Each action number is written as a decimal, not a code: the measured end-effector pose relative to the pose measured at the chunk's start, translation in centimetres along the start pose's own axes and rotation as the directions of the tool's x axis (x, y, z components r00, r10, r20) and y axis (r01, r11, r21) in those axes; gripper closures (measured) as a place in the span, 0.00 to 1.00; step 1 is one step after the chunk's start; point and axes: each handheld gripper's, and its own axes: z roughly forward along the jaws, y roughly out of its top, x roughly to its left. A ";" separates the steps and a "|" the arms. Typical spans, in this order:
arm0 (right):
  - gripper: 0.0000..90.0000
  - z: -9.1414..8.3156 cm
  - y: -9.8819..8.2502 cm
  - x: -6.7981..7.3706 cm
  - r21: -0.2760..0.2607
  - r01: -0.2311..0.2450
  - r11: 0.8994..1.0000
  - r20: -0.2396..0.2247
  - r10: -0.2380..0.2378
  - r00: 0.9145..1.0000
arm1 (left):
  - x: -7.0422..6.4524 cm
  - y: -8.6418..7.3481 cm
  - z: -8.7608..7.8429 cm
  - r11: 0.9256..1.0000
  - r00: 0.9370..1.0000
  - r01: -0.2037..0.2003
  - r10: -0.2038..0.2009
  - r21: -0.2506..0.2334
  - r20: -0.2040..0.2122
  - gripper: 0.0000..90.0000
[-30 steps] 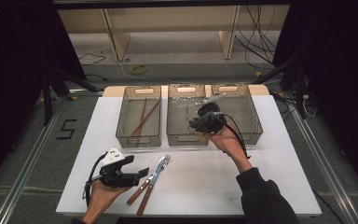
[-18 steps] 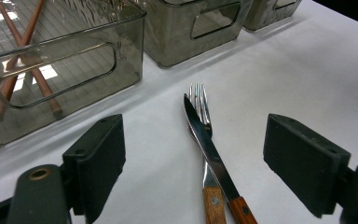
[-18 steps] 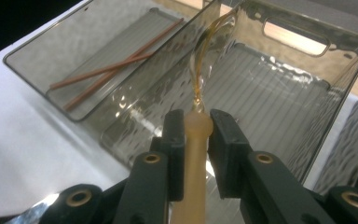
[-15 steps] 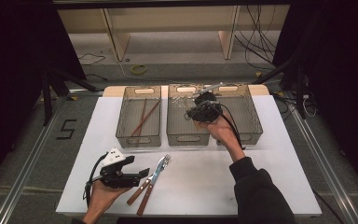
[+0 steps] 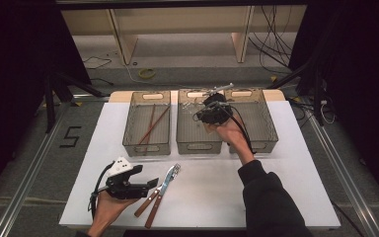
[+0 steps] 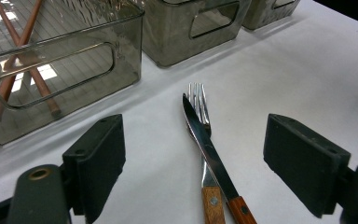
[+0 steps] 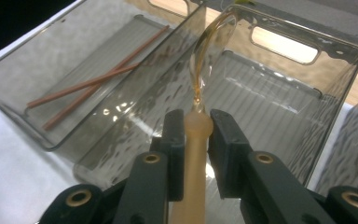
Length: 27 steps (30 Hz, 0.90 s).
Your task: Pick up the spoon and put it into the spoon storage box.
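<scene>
Right claw is clenched on the pale handle of a spoon, held above the middle bin; the shiny bowl end points up and away toward the far rim. In the high view the right claw sits over the same middle bin, utensil sticking out past it.

Risks as judged from here:
- Grip is on a narrow, smooth handle, near its end. The long metal part could pivot between the pads and swing down early.
- If let go while tilted like this, the bowl end may catch the far rim and the spoon could hang over the wall instead of lying flat inside.
- It may also drift to a neighbouring bin, e.g. the left bin with the chopsticks.

Left claw is released, jaws wide apart, low over the surface, straddling a crossed fork and knife. Closing there could pinch both at once.
</scene>
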 end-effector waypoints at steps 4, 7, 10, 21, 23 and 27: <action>0.86 0.5 0.0 -0.3 0.007 -0.005 1.000 0.011 0.005 1.000 | 0.0 0.0 0.0 1.000 1.000 0.000 0.000 0.001 0.001 0.22; 0.85 0.9 -0.1 -0.5 0.010 -0.013 1.000 0.017 0.013 1.000 | 0.0 0.0 0.0 1.000 1.000 -0.001 0.001 0.002 0.001 0.22; 0.85 1.2 -0.1 -0.8 0.014 -0.019 1.000 0.027 0.019 0.999 | 0.0 0.0 0.0 1.000 1.000 0.000 0.000 0.002 0.002 0.22; 0.85 2.4 -0.4 -1.1 0.044 -0.040 0.998 0.037 0.039 0.999 | 0.0 -0.1 0.1 1.000 1.000 0.002 -0.002 0.002 0.002 0.23; 0.85 2.6 -0.5 -1.1 0.050 -0.043 0.998 0.037 0.041 0.998 | 0.0 -0.1 0.1 1.000 1.000 0.005 -0.005 0.001 0.001 0.22; 0.85 3.0 -0.7 -1.1 0.059 -0.047 0.997 0.036 0.045 0.998 | 0.0 -0.1 0.1 1.000 1.000 0.001 -0.001 0.007 0.004 0.22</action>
